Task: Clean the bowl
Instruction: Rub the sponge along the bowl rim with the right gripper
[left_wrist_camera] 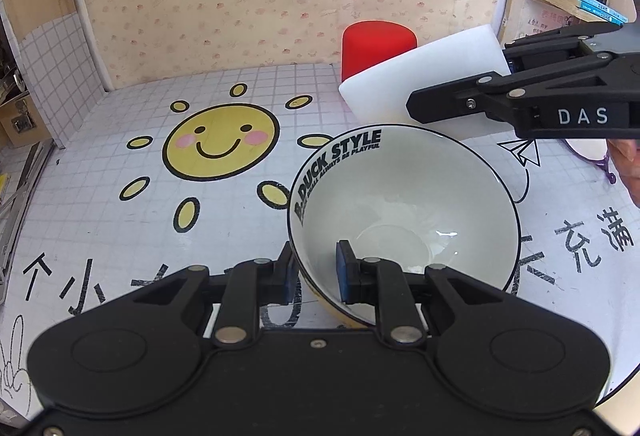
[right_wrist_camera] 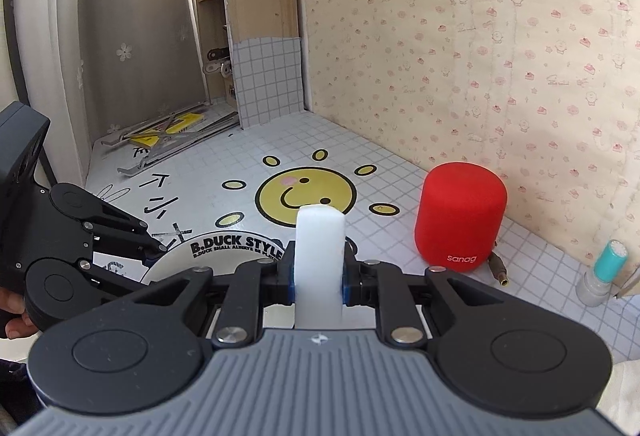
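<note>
The left hand-held gripper [left_wrist_camera: 316, 272] was clamped on the near rim of the white bowl [left_wrist_camera: 404, 212], one blue pad inside the wall and the other outside, with the bowl on the desk [left_wrist_camera: 120, 236] just right of the printed yellow sun face [left_wrist_camera: 220, 142]. The right hand-held gripper [right_wrist_camera: 319, 276] was squeezed onto a white sponge block [right_wrist_camera: 320, 248], holding it above and just beyond the bowl's far rim without touching it. A red speaker [right_wrist_camera: 460, 216] stood behind, near the patterned wall.
</note>
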The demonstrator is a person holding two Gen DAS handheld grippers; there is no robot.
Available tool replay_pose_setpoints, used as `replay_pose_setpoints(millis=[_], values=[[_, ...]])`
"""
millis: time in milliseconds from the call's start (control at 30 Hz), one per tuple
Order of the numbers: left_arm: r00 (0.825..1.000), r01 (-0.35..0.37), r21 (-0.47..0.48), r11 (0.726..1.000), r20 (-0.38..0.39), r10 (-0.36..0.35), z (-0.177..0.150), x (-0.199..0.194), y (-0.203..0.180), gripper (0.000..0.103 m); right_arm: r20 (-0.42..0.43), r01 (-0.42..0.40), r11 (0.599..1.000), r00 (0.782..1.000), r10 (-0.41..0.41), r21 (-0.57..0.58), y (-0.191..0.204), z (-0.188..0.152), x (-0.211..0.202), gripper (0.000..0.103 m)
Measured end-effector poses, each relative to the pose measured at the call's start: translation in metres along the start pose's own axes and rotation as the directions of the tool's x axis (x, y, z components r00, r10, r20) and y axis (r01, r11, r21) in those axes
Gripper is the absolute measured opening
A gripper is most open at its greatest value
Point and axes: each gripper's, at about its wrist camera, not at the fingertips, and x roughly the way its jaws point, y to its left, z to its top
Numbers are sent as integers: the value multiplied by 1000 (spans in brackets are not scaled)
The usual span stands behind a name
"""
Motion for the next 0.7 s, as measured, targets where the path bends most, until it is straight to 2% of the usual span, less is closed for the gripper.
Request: replay_pose_setpoints(millis=[300,567,700], values=[[1000,5,15,1000,6,-5,1,3,-1,21,-25,-5,1000,1000,5,-10,-6,-2,4,21],[1000,11,24,1000,1,-11,2,3,-2,21,-53,-59,998,997,58,-9,-9,-3,0,21],[1000,6,21,1000,6,-6,2,4,-3,21,-48,-79,996,996,81,38,-14,-12,-9,21]])
